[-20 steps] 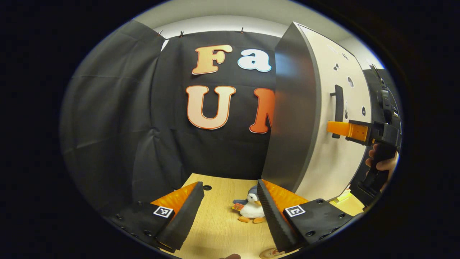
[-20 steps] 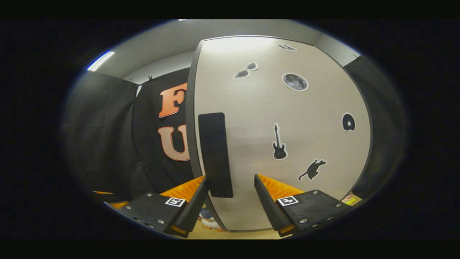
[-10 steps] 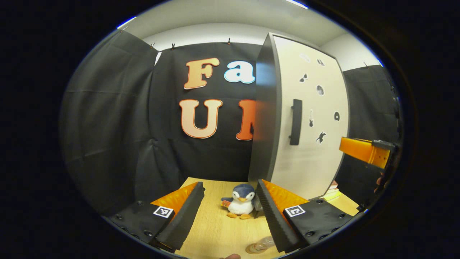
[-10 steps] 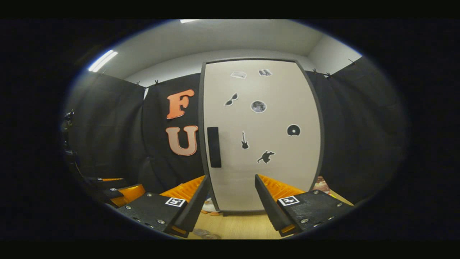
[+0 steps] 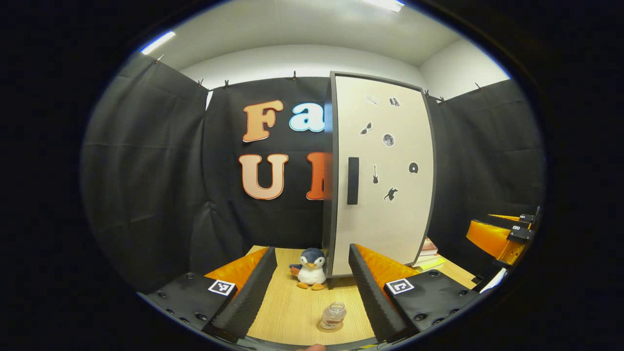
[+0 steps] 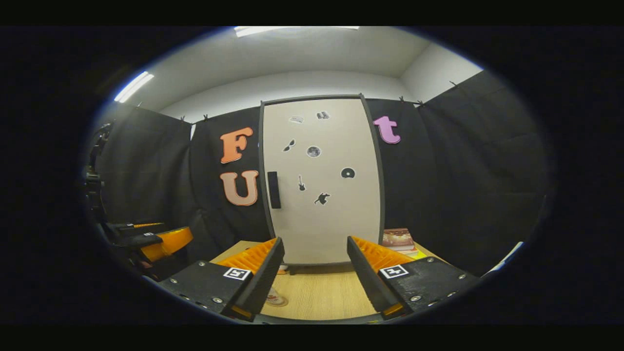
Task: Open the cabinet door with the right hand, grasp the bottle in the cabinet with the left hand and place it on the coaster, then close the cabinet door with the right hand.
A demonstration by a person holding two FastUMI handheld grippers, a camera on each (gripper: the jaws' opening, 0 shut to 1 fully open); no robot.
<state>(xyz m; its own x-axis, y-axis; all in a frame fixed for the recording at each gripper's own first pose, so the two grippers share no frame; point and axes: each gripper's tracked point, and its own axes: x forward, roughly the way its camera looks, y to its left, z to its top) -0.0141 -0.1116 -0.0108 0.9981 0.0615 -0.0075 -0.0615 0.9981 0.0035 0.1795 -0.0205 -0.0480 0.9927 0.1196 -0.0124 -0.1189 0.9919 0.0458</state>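
The tall cabinet's pale door (image 5: 385, 204) stands shut, its dark handle (image 5: 353, 180) on the left edge. A small clear bottle (image 5: 334, 313) stands upright on a round coaster (image 5: 330, 326) on the wooden table, near me, between my left gripper's fingers in that view. My left gripper (image 5: 312, 251) is open and holds nothing. My right gripper (image 6: 315, 241) is open too, well back from the door (image 6: 331, 214) and its handle (image 6: 274, 190). In the right gripper view the bottle (image 6: 276, 296) peeks out beside the left finger.
A plush penguin (image 5: 310, 268) sits at the cabinet's left foot. Books (image 5: 429, 248) lie stacked to the cabinet's right. The right gripper (image 5: 497, 234) appears at the far right of the left gripper view, the left gripper (image 6: 156, 241) at the left of the right gripper view.
Both grippers have drawn back from the cabinet; the right one was at the door handle a second ago. The bottle on its coaster has come into view.
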